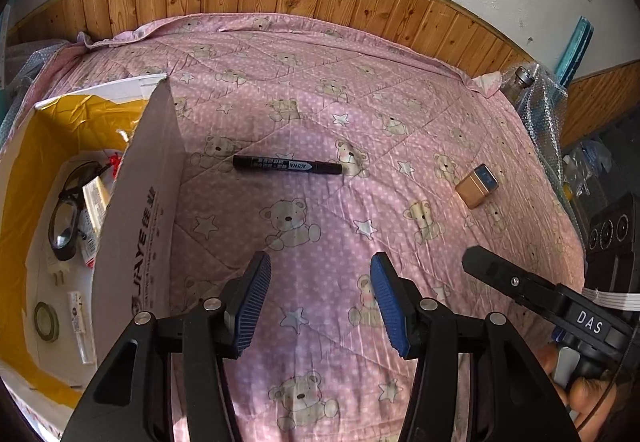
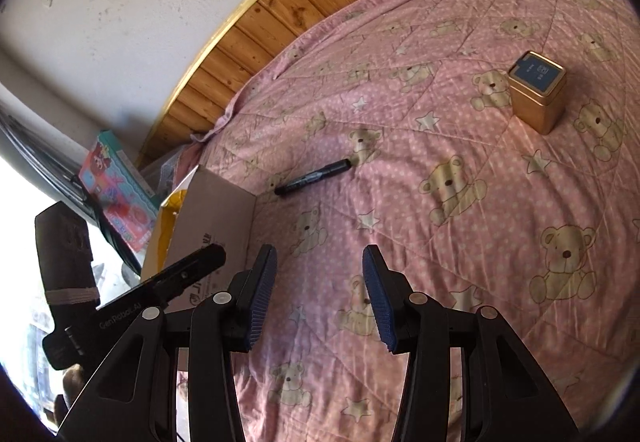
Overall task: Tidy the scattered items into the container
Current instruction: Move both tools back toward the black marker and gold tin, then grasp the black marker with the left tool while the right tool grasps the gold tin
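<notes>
Both grippers are hovering spread and empty over the quilt [image 1: 320, 90]. Left gripper [image 1: 320, 298] is facing the marker [image 1: 287, 165] ahead, box [image 1: 136, 202] to its left. Right gripper [image 2: 320, 294] is angling toward the tin [image 2: 538, 92] ahead-right, likely splitting pickups.

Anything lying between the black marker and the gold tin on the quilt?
Nothing: between the black marker and the gold tin lies only bare pink quilt. Both wrist views show it.

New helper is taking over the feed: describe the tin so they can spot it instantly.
On the pink teddy-bear quilt, look right of the cardboard box, past the black marker. The tin stands alone: a small gold box with a blue lid.
</notes>
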Tool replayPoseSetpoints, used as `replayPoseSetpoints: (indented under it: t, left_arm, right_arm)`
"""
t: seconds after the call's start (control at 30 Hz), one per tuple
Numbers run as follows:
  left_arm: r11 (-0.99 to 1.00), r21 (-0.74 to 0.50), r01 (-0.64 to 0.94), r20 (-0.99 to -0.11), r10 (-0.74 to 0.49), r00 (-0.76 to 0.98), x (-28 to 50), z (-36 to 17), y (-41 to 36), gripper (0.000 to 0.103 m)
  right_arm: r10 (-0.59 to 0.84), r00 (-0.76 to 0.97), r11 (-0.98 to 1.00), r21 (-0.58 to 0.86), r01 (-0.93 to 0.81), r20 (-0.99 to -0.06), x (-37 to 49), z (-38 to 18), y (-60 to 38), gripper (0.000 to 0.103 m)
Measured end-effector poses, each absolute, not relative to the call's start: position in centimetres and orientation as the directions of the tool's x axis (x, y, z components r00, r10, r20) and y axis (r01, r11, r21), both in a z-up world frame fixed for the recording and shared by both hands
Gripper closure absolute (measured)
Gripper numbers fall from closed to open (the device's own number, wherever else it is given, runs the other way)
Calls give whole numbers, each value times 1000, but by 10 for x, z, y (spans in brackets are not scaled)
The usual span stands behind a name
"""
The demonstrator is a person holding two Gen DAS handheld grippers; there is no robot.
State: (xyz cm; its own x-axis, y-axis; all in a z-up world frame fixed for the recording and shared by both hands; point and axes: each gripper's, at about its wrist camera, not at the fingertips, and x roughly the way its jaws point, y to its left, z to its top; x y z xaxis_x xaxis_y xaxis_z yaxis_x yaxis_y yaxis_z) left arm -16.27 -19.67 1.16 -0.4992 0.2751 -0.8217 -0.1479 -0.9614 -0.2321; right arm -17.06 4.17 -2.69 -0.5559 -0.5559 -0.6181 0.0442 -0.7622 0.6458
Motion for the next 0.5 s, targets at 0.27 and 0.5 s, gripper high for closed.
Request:
replayPoseSetpoints:
  t: [0.27, 0.5]
  left_arm:
    - [-979, -180, -92, -846, 202, -494, -241, -32, -192, 47]
    - [-975, -222, -6, -839, 194, -508, -295, -67, -205, 47]
  right_arm:
    - [-477, -595, -793, 609, -25, -646, -191, -37, 79, 55]
    - [-444, -600, -791, 605, -87, -666, -199, -51, 106, 54]
